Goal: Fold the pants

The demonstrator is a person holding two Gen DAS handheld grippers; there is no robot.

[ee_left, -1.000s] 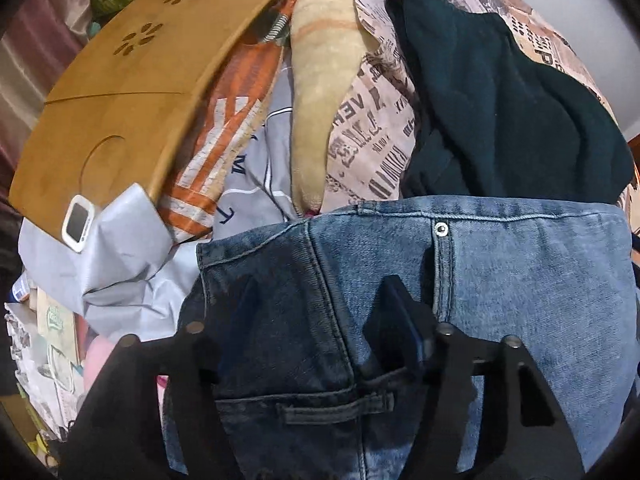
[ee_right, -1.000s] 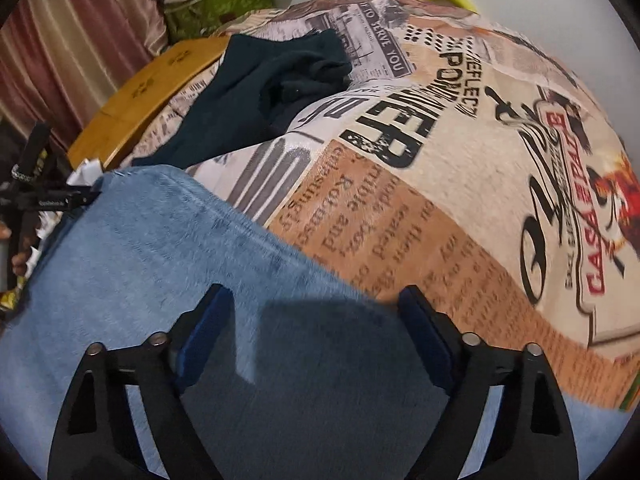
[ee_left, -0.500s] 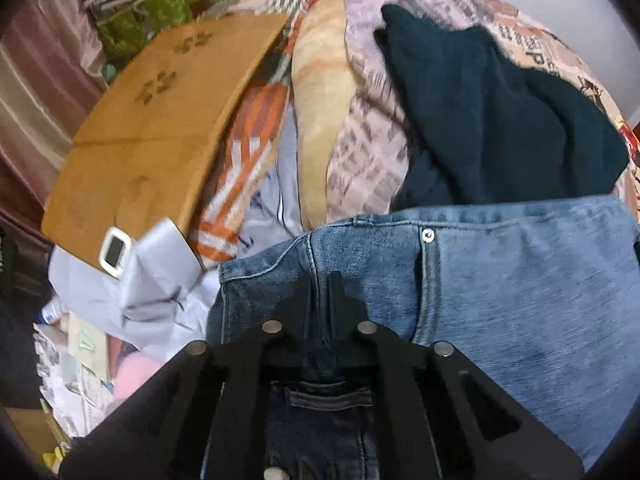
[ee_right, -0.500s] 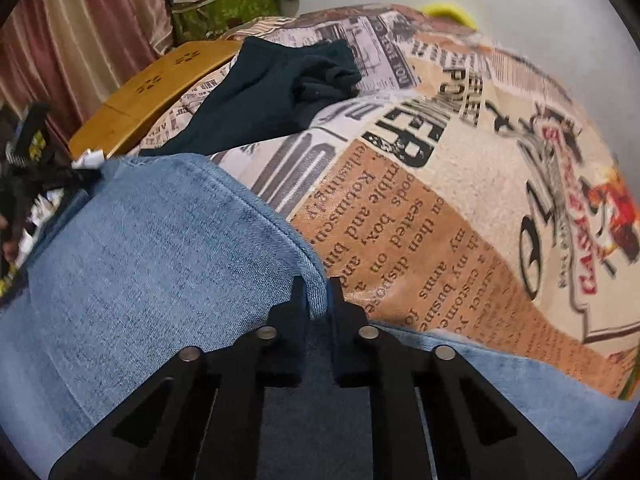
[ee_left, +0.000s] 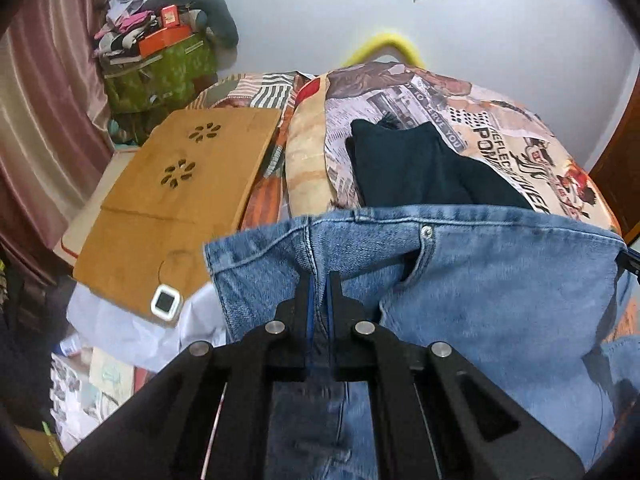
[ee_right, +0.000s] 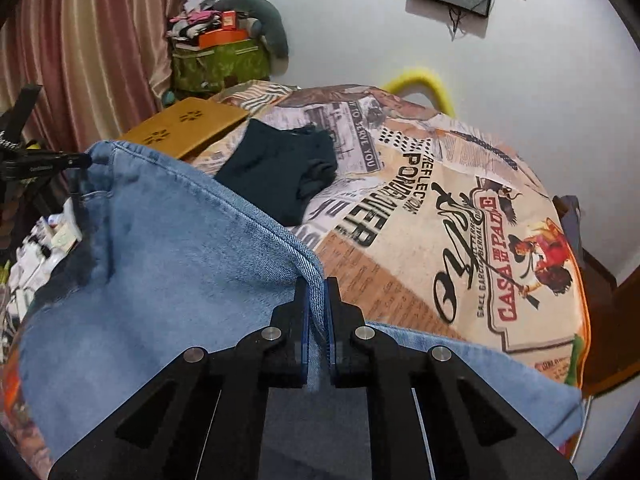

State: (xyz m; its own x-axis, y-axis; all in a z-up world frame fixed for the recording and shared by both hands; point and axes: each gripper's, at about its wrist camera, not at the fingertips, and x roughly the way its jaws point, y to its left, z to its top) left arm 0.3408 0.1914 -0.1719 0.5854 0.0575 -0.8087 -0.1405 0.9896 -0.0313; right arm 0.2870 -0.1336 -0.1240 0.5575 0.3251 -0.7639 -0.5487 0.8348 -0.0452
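Note:
The pants are light blue jeans (ee_left: 500, 288), stretched between my two grippers above a bed. My left gripper (ee_left: 319, 280) is shut on the waistband by a side seam, left of the metal button (ee_left: 427, 232). In the right wrist view the jeans (ee_right: 168, 264) spread to the left, and my right gripper (ee_right: 318, 286) is shut on the hem at the cloth's upper right corner. The left gripper's tip (ee_right: 48, 162) shows at the far left of that view, at the other end of the raised edge.
The bed has a newspaper-print cover (ee_right: 460, 208). A dark green folded garment (ee_left: 424, 168) lies on it behind the jeans. A wooden lap tray (ee_left: 176, 200) sits at the left with a small white device (ee_left: 165, 305). Boxes and clutter (ee_left: 160, 64) stand by the curtain.
Both grippers went from open over the jeans to shut on the cloth. They have since lifted the jeans' edge up off the bed, and the wall has come into view.

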